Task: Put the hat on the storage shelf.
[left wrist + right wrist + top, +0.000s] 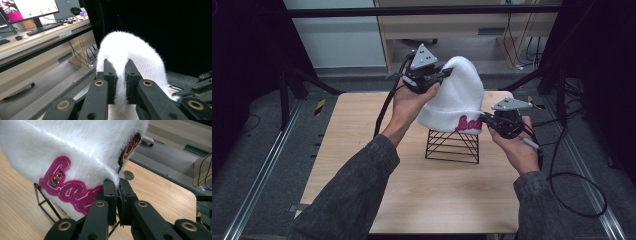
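Observation:
A fluffy white beanie (pixel 457 95) with pink embroidered lettering (pixel 468 123) rests over a black wire stand (pixel 453 146) in the middle of the wooden table (pixel 422 195). My left gripper (pixel 443 74) is shut on the beanie's crown at its upper left; in the left gripper view the white fur (pixel 130 55) is pinched between the jaws of the left gripper (pixel 121 65). My right gripper (pixel 485 118) is shut on the brim at the lower right. In the right gripper view the right gripper (pixel 118 183) clamps the brim edge beside the pink lettering (pixel 65 187).
The black wire stand (pixel 45 200) lifts the hat off the tabletop. Black cables (pixel 572 180) trail off the table's right side. A desk with a monitor (pixel 27 10) and keyboard (pixel 43 28) stands beyond the far edge. Metal rails (pixel 257 185) run along the floor.

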Tool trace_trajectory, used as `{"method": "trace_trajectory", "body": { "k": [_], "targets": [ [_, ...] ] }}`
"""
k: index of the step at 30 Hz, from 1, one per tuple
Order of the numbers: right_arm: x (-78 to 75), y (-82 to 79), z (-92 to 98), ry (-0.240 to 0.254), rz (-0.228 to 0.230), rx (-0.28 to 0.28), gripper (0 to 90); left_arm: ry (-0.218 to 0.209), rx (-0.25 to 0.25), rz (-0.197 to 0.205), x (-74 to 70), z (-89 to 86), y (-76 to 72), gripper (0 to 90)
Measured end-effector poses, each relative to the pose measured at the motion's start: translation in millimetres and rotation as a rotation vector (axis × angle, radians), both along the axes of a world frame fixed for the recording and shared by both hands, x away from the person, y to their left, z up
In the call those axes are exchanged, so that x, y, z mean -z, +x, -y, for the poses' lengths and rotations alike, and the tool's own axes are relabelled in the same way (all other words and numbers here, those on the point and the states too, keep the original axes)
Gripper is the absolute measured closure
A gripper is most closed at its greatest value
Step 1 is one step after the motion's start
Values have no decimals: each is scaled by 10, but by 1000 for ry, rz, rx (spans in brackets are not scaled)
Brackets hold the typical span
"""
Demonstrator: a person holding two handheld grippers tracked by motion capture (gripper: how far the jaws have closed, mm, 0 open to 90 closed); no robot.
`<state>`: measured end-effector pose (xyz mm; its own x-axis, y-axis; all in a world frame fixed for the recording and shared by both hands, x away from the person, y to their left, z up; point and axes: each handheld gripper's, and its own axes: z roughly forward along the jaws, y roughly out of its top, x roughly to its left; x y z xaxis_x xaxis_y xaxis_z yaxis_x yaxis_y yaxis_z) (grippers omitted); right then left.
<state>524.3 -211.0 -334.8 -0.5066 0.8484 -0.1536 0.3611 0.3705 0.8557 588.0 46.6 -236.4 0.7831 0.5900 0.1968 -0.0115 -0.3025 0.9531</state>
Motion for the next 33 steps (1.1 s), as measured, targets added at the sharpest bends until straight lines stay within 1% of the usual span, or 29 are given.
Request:
{"method": "trace_trajectory", "body": {
  "k": [2,4,5,6,7,8,9,10,11,12,13,17,18,23,25,27,28,33],
  "targets": [
    [18,-19,2,-1,-6,5,864,6,1,0,23,13,6,828],
    [51,-25,13,-12,-7,6,864,1,4,-1,40,18,8,828],
    [66,-28,17,-15,-10,7,864,1,7,-8,78,30,8,828],
    [84,-28,23,-17,-12,11,864,1,7,-8,78,30,8,828],
    [102,-27,32,-20,-16,11,865,1,5,-15,120,40,0,828],
    [116,-25,41,-22,-18,11,864,1,5,-15,120,40,0,828],
    [132,-22,51,-19,-23,14,864,-9,7,-22,162,48,-20,828],
    [139,-21,57,-22,-23,15,864,-7,9,-20,173,44,-30,828],
    [142,-26,60,-20,-26,15,864,-17,12,-25,186,42,-41,828],
    [142,-26,60,-20,-26,15,864,-17,12,-25,186,42,-41,828],
    [151,-33,61,-30,-26,13,864,-16,16,-26,193,34,-54,827],
    [164,-52,52,-32,-27,10,864,-3,18,-23,205,8,-89,827],
    [170,-54,49,-31,-31,11,864,-4,21,-28,218,1,-98,827],
    [226,-46,46,-66,-45,11,865,5,30,-41,286,-10,-129,826],
    [246,-46,46,-71,-49,14,864,8,34,-45,313,-17,-140,825],
    [269,-41,52,-82,-53,20,864,29,35,-47,324,-24,-148,825],
    [282,-38,57,-89,-54,19,865,23,37,-50,334,-22,-152,824],
    [357,-49,98,-104,-68,29,866,37,50,-67,419,-20,-182,824]
  ]
}}
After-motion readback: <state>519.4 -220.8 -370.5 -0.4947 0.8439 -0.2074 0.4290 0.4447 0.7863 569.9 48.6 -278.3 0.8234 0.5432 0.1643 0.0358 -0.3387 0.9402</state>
